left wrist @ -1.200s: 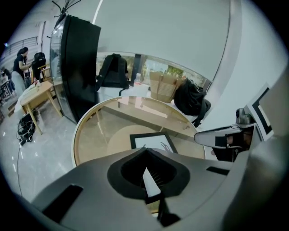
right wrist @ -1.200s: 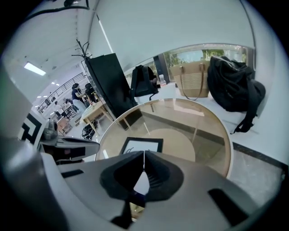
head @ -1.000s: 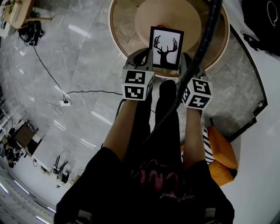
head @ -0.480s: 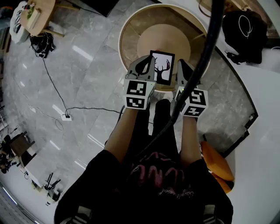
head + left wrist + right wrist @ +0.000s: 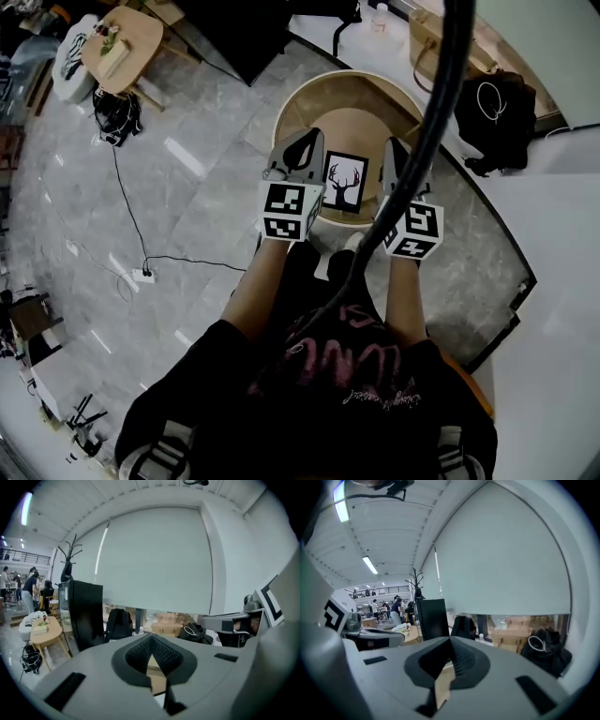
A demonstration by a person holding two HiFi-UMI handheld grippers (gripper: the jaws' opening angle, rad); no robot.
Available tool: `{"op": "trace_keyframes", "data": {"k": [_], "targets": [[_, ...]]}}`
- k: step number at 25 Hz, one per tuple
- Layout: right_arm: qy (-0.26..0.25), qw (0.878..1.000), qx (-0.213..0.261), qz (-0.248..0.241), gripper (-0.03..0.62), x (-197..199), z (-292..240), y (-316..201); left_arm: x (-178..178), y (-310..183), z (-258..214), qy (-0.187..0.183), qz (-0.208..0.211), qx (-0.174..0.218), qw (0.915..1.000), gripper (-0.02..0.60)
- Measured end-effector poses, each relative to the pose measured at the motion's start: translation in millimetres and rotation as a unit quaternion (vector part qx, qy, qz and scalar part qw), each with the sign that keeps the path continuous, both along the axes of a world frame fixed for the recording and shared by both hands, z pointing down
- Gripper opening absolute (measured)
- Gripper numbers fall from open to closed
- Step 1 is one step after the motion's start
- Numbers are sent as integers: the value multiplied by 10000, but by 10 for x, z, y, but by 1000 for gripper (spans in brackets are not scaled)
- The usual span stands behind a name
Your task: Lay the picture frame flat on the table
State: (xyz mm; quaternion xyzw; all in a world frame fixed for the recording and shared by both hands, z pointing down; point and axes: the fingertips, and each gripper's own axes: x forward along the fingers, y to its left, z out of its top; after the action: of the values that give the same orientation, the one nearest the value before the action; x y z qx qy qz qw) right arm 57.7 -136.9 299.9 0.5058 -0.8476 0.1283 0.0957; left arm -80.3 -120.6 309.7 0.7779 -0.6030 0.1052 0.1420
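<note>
The picture frame (image 5: 344, 181), black-edged with a deer-antler print, sits over the near edge of the round wooden table (image 5: 292, 117), print facing up towards me. My left gripper (image 5: 304, 141) is close against its left side and my right gripper (image 5: 394, 148) against its right side. In the left gripper view the jaws (image 5: 151, 639) are shut with nothing between them, and the frame's edge (image 5: 271, 603) shows at far right. The right gripper (image 5: 451, 641) is also shut and empty, with the frame's edge (image 5: 332, 613) at far left. Whether the frame rests on the table is hidden.
A thick black cable (image 5: 441, 94) hangs across the head view above the right gripper. A black backpack (image 5: 497, 108) lies beyond the table at right. A small wooden side table (image 5: 127, 47) stands far left. A power strip (image 5: 142, 275) with its cord lies on the marble floor.
The head view has pulled back and upward, so table, frame and grippers look smaller. The frame stays between the two grippers and now looks shorter, less face-on.
</note>
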Motion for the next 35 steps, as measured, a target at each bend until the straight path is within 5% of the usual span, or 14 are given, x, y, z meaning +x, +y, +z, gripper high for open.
{"op": "trace_keyframes", "data": {"k": [16,35], "targets": [[28,9963,850,159,20,189,-1092,136,-30,59,-1133,-100,93,967,9952,11],[11,9938,1067,301,20,350,-1346,80,-1,-33,-1408,-320,105,1258,9915,11]]}}
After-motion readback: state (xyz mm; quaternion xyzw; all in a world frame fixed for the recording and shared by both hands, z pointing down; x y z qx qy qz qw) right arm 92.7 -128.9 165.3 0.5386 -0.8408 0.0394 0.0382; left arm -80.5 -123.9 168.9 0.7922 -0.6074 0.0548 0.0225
